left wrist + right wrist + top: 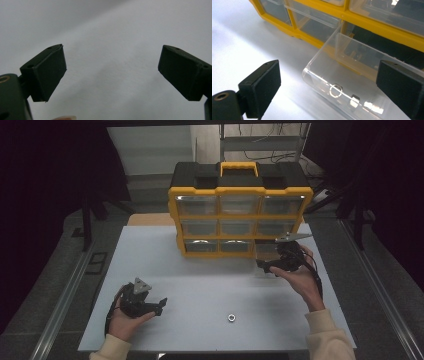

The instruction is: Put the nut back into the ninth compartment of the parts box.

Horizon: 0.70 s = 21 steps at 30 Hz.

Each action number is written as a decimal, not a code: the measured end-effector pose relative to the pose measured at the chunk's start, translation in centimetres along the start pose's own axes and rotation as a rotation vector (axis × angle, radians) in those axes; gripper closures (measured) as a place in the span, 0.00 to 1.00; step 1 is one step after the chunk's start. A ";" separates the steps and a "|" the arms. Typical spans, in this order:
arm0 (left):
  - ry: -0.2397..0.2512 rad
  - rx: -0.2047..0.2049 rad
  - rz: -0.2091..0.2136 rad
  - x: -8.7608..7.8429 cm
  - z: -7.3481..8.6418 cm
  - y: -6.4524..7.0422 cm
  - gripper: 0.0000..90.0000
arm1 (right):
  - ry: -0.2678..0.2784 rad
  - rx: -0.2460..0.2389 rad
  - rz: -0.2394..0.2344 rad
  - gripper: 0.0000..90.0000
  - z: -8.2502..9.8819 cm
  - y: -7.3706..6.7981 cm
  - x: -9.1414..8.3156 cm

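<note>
A yellow and black organiser box with clear drawers stands at the back of the white table. Its bottom right drawer is pulled out toward me, also seen as the drawer from above. My right gripper hovers just in front of that drawer, and the right gripper is open, its pads not pressing on the clear front. A small ring-shaped part shows through the drawer's front. Over bare table at the front left, my left gripper stands open; nothing lies between the left gripper's fingers.
A small metal nut lies on the table near the front edge, between the two hands. Dark curtains and metal rails flank the table. A shelf frame with cables stands behind the box.
</note>
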<state>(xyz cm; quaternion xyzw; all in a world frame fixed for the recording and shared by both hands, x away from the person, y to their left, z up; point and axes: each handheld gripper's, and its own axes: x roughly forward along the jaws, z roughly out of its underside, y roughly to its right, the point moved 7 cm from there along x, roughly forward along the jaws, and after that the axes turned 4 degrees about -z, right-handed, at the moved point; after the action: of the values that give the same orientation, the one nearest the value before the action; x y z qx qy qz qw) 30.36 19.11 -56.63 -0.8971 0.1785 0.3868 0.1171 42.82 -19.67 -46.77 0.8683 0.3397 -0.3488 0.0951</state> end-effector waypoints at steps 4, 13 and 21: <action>0.000 -0.001 0.000 0.0 0.0 0.0 0.09 | 0.004 0.005 0.001 0.07 0.2 -0.3 -0.3; 0.001 -0.001 0.000 0.0 0.0 0.0 0.09 | -0.001 -0.024 -0.024 0.07 0.6 -1.7 -0.8; 0.002 0.001 0.000 0.0 -0.1 0.0 0.09 | -0.023 -0.065 -0.074 0.08 1.5 -3.6 -1.0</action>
<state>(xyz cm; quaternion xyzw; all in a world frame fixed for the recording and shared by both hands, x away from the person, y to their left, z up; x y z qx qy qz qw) 30.37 19.08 -56.58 -0.8974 0.1790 0.3858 0.1171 39.09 -18.11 -46.92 0.8475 0.3815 -0.3510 0.1140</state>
